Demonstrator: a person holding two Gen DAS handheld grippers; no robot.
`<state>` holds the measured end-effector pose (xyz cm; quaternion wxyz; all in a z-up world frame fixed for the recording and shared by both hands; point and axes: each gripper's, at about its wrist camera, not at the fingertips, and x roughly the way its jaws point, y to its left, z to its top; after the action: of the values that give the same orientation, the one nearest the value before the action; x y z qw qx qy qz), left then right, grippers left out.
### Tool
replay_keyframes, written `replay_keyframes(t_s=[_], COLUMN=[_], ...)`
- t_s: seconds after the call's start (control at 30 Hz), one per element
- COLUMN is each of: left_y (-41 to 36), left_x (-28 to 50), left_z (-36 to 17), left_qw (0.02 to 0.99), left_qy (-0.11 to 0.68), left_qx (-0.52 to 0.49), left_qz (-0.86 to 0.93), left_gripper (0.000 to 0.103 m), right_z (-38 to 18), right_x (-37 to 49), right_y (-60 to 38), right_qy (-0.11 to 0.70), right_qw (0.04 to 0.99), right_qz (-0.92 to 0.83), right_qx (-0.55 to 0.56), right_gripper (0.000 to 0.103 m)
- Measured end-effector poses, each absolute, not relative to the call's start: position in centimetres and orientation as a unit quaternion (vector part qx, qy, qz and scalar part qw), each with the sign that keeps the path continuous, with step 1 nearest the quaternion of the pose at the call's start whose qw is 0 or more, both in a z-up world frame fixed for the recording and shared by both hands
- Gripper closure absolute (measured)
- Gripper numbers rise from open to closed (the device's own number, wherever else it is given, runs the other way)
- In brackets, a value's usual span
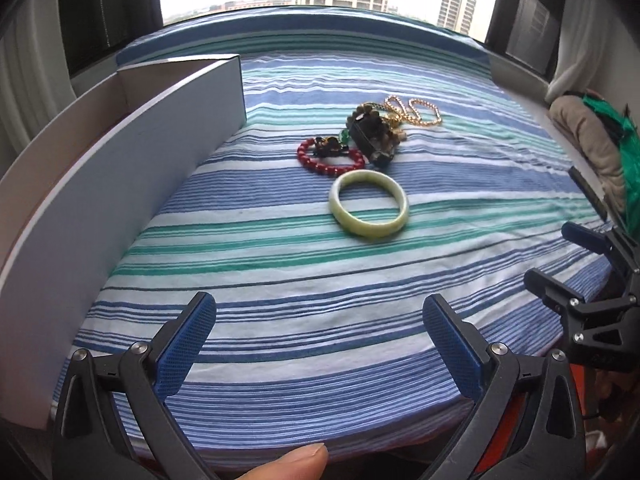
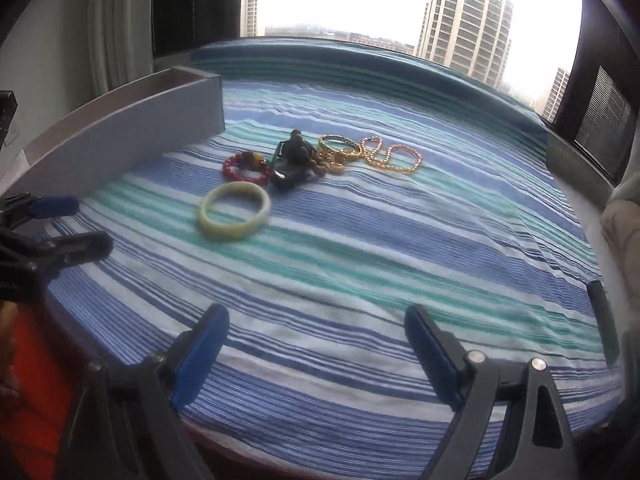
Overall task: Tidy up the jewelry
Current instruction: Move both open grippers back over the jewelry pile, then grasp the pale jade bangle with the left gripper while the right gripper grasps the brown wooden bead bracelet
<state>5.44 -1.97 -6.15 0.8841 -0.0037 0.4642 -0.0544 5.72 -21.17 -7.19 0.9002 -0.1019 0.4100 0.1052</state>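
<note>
A pale green jade bangle (image 1: 369,208) (image 2: 235,210) lies on the striped cloth. Behind it lie a red bead bracelet (image 1: 330,157) (image 2: 245,166), a dark bead bracelet with a dark block (image 1: 373,133) (image 2: 294,160), a gold bangle (image 2: 338,147) and a gold chain (image 1: 416,111) (image 2: 394,157). A long grey box (image 1: 120,176) (image 2: 132,136) stands open at the left. My left gripper (image 1: 316,344) is open and empty, near the cloth's front edge. My right gripper (image 2: 316,352) is open and empty, also at the front; it shows at the right edge of the left wrist view (image 1: 560,256).
The striped blue, green and white cloth (image 1: 280,300) (image 2: 400,260) covers the surface up to a window. A beige and green bundle (image 1: 596,148) lies at the right edge. A dark flat bar (image 2: 604,320) lies on the cloth's right side.
</note>
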Motion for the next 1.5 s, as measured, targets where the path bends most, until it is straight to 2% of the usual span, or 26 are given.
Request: replay_keyframes(t_s=[0.37,0.67,0.83,0.93,1.0,1.07,1.17,1.23,1.27,1.37,1.5], left_y=[-1.4,-3.0,-2.2,-2.5,-3.1,-3.8,-4.0,-3.5,-3.3,-2.7,-2.5], left_x=[11.3,16.7,16.6,15.9,15.4,14.9,13.8,13.1,12.7,11.7,10.9], left_z=[-6.4,-10.2,-11.1,-10.7,-10.4,-10.2,-10.1,-10.1,-10.1,-10.1,-10.2], left_qw=[0.873,0.867,0.862,0.867,0.87,0.869,0.869,0.868,0.868,0.868,0.871], left_qy=[0.487,0.497,0.507,0.498,0.493,0.492,0.492,0.493,0.494,0.493,0.487], left_qx=[-0.009,0.031,-0.007,0.003,0.015,0.032,0.049,0.042,0.04,0.038,0.044], left_qz=[-0.043,-0.008,-0.007,-0.008,-0.022,-0.031,-0.032,-0.035,-0.036,-0.04,-0.041], left_gripper=[0.001,0.004,0.019,0.041,0.071,0.086,0.089,0.089,0.089,0.089,0.089], right_z=[-7.3,-7.0,-6.6,-5.8,-4.8,-3.9,-3.0,-3.3,-3.7,-5.2,-7.1], right_x=[5.4,4.3,4.1,5.2,6.7,8.8,12.9,16.2,18.0,22.5,26.2], right_y=[-22.1,-23.3,-24.0,-24.1,-24.2,-24.0,-22.8,-21.3,-20.4,-18.1,-14.8], right_qy=[0.411,0.419,0.42,0.418,0.41,0.404,0.4,0.416,0.432,0.459,0.459], right_qw=[0.902,0.9,0.901,0.9,0.901,0.9,0.897,0.886,0.877,0.859,0.856], right_qz=[0.093,0.106,0.107,0.123,0.141,0.161,0.187,0.202,0.206,0.223,0.217], right_qx=[-0.089,-0.05,-0.035,-0.027,-0.02,-0.012,-0.019,-0.035,-0.039,-0.038,-0.1], right_gripper=[0.012,0.012,0.012,0.012,0.012,0.012,0.015,0.033,0.048,0.051,0.054])
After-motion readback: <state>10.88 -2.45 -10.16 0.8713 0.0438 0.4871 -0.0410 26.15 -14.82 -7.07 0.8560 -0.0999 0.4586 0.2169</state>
